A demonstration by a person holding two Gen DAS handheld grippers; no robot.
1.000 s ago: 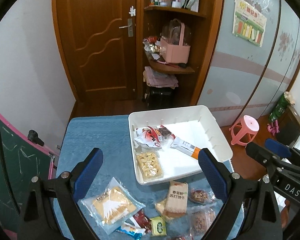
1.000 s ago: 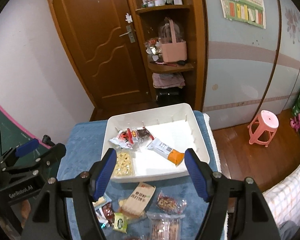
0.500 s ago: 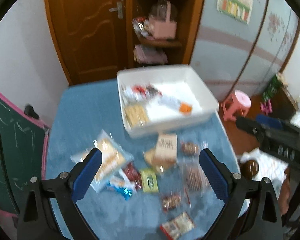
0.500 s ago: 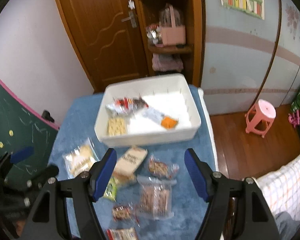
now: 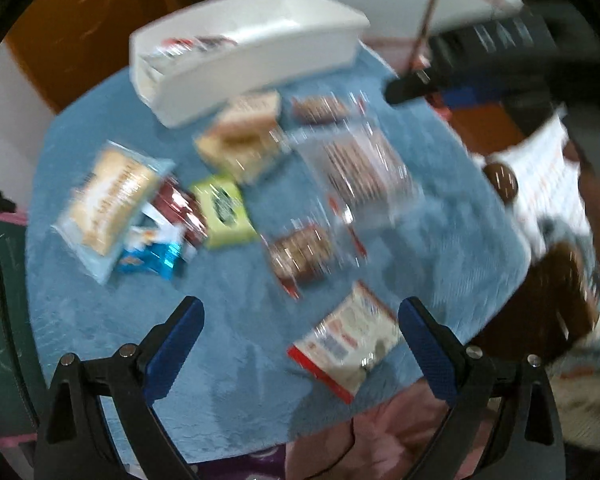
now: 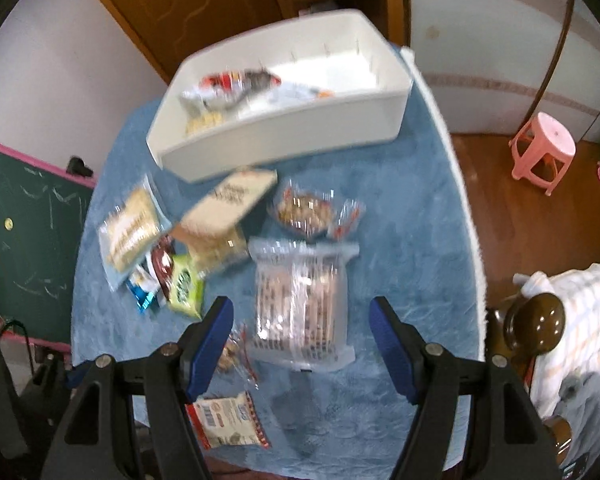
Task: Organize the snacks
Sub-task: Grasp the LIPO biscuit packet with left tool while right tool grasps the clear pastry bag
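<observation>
A white bin (image 6: 284,136) with a few snack packs inside stands at the far side of the blue-covered table; it also shows in the left wrist view (image 5: 244,64). Several loose snack packs lie in front of it: a large clear pack of bars (image 6: 300,296), a beige box (image 6: 232,200), a green pack (image 6: 186,286), a red-and-white pack (image 5: 348,340). My left gripper (image 5: 300,320) is open and empty above the red-and-white pack. My right gripper (image 6: 300,320) is open and empty above the clear pack. Both views are blurred.
A green chalkboard (image 6: 24,208) stands left of the table. A pink stool (image 6: 544,152) sits on the wood floor at right. A brown door and shelf are behind the table. A brown knob (image 6: 536,320) is at the right edge.
Both grippers have pulled back and tilted down from over the bin toward the loose packs at the near side. Both stay open and empty.
</observation>
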